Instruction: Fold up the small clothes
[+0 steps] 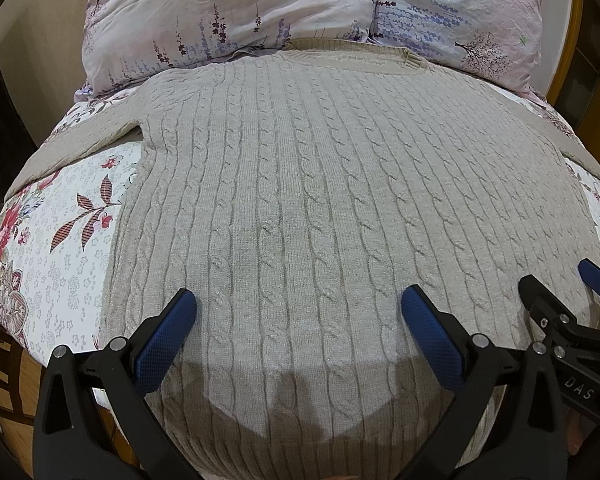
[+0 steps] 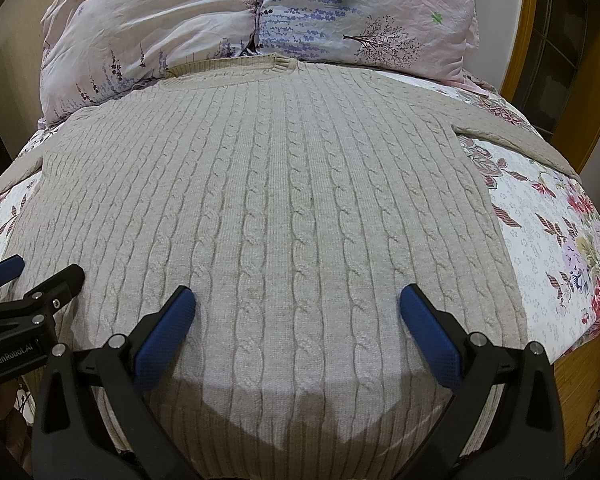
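Sweater (image 1: 300,200) lies flat on the bedspread (image 1: 72,248), collar toward the 2 pillows (image 1: 228,12), both sleeves spread out to the sides. Likely laid out this way so the folds can start from a smooth shape. Left gripper (image 1: 298,312) and right gripper (image 2: 297,308) hover side by side above the hem end, fingers spread wide, grasping nothing. No fold made yet, by my reading. Pillows touch the collar (image 2: 236,70) and may crowd a fold toward them. Wooden bed frame (image 2: 520,40) stands at the far right.
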Available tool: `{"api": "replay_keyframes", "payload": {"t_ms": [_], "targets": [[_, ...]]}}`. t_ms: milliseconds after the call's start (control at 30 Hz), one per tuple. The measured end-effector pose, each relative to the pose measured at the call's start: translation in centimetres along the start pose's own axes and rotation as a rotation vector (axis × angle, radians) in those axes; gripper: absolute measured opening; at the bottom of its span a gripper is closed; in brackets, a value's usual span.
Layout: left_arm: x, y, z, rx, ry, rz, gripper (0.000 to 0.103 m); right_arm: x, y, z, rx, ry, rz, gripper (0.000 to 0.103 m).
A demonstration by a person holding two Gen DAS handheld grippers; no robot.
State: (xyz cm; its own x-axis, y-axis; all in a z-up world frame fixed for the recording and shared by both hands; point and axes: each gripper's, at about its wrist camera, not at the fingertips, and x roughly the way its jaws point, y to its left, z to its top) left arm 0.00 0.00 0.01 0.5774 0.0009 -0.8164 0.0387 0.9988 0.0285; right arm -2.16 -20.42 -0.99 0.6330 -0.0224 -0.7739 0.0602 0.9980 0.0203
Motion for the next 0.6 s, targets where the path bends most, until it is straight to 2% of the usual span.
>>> {"api": "replay_keyframes", "payload": {"t_ms": [600], "targets": [[0.14,-0.1,0.38,0.003,0.015,-0.002,0.102,0.07,0.36,0.03,-0.004,0.01,0.001,0.101]]}}
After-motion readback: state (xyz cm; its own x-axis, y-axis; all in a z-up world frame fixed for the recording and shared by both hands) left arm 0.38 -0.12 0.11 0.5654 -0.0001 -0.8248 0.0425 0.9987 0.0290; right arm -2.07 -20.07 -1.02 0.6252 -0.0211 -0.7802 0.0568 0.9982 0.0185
